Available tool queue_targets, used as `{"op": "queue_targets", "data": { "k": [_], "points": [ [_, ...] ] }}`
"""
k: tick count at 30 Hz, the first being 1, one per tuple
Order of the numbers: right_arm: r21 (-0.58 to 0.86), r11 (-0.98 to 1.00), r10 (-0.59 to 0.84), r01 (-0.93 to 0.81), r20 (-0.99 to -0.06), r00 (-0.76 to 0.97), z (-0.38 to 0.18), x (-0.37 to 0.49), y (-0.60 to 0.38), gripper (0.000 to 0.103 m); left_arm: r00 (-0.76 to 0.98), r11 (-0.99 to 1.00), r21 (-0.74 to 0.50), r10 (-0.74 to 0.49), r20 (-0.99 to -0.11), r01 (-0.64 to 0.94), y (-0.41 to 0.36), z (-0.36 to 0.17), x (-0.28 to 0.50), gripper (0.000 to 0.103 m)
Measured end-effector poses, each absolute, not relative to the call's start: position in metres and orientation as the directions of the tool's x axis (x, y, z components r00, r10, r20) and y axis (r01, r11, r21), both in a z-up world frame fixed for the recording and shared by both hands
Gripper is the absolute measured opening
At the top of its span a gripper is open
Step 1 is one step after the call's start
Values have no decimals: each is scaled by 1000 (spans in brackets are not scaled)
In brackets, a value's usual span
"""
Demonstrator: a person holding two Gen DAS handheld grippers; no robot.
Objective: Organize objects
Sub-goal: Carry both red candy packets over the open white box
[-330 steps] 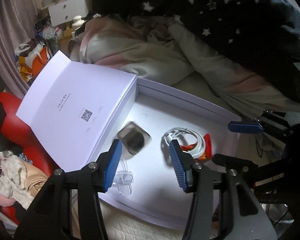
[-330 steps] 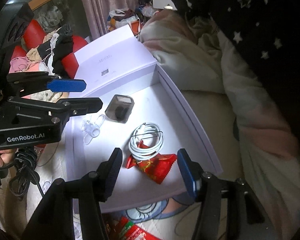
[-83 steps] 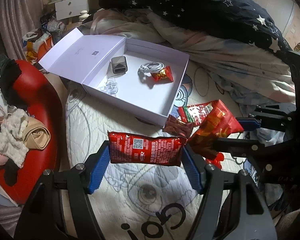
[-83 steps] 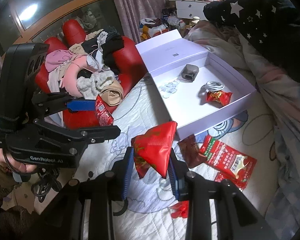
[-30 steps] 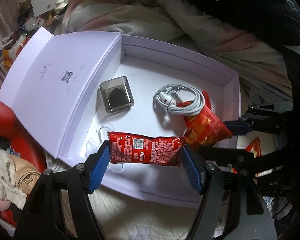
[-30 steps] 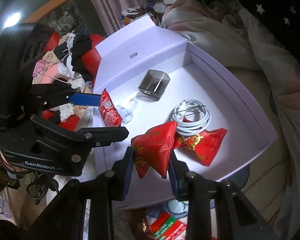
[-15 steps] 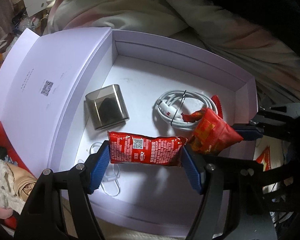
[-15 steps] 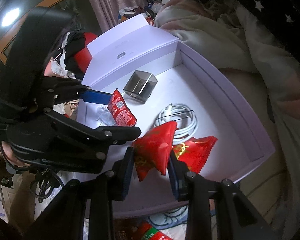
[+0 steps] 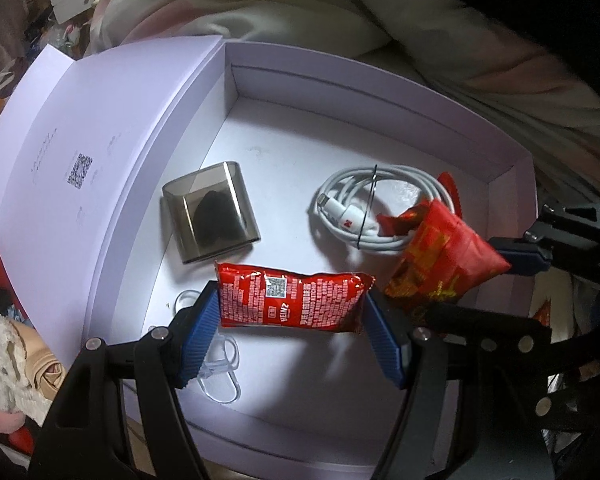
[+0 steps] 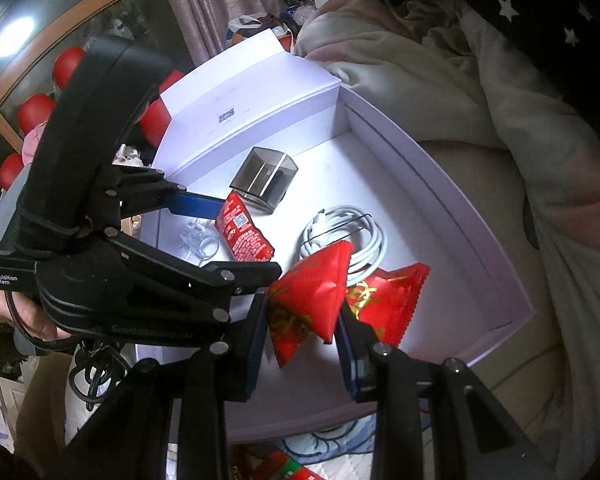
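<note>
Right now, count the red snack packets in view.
4: ketchup packet in the left tool; red pouch in the right tool; red packet by the cable; another outside the box, partly hidden.

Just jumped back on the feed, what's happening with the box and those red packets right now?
A person holds both grippers over the open white box. The left gripper is shut on a red Heinz ketchup packet; the right gripper is shut on a puffy red snack pouch. In the box lie a coiled white cable, another red pouch, a smoky grey case and clear clips.
</note>
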State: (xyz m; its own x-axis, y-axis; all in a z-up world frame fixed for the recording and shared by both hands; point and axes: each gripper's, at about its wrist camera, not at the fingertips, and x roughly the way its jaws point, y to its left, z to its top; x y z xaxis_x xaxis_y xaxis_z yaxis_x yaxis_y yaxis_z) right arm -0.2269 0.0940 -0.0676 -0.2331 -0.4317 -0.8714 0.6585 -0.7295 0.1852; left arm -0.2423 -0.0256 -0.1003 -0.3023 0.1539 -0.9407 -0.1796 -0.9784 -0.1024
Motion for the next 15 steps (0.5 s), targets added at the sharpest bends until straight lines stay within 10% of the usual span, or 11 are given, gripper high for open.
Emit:
{"op": "queue_targets", "data": {
  "k": [15],
  "points": [
    [148,-729,-416,668,-871,-262,-63,-224,99,52,-295,-995,-39,64,-953,-90,-31,-95,-239,70]
  ]
}}
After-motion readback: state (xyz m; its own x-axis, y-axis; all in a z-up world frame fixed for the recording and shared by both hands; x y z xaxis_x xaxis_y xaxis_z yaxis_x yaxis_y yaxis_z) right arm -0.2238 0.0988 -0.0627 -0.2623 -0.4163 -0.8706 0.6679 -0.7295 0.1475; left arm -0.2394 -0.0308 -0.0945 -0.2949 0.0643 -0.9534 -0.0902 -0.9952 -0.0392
